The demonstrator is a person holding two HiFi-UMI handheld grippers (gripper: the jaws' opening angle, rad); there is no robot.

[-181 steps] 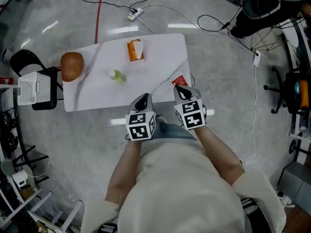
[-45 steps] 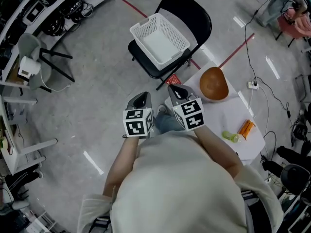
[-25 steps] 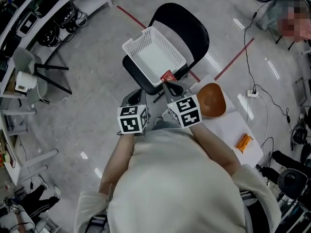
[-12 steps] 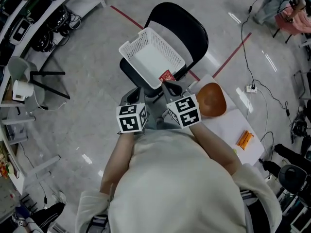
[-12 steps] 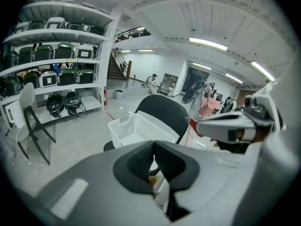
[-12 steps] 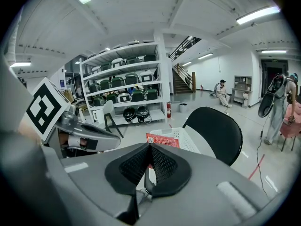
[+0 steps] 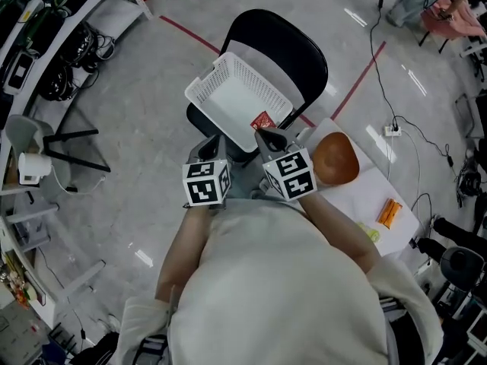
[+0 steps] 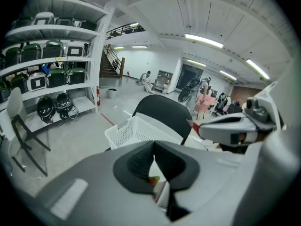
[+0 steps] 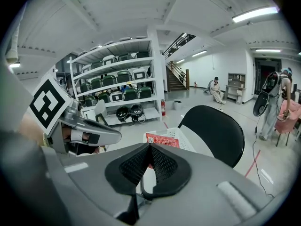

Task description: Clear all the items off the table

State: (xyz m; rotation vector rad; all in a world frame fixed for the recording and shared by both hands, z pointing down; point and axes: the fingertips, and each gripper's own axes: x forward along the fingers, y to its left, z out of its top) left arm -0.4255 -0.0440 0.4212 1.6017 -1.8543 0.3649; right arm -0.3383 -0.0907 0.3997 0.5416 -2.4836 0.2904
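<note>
**Right gripper and red packet brought up to the basket**

Since about two seconds ago both grippers have been carried from short of the chair up to the basket's near edge. The red packet, pinched at the table's near corner seven seconds back, has gone with the right gripper.

- Table (image 7: 358,196): to the right of and behind the right gripper, partly covered by the person's arm.
- Chair (image 7: 289,40): black, straight ahead of both grippers, with the basket carried on its seat.
- Basket (image 7: 243,101): white mesh, just ahead of both sets of jaws, nothing seen on its floor.
- Brown bowl (image 7: 335,158): on the table, just right of the right gripper.
- Orange packet (image 7: 389,212) and green bottle (image 7: 370,234): further right on the table, well apart from both grippers.
- Right gripper (image 7: 265,133): jaws clamped on the red packet (image 7: 263,120), which sticks up past the tips at the basket's near right corner. Whether it is over the inside or just short of the rim cannot be told.
- Left gripper (image 7: 213,144): jaws pressed together with nothing between them, beside the right gripper, tips by the basket's near rim.
</note>
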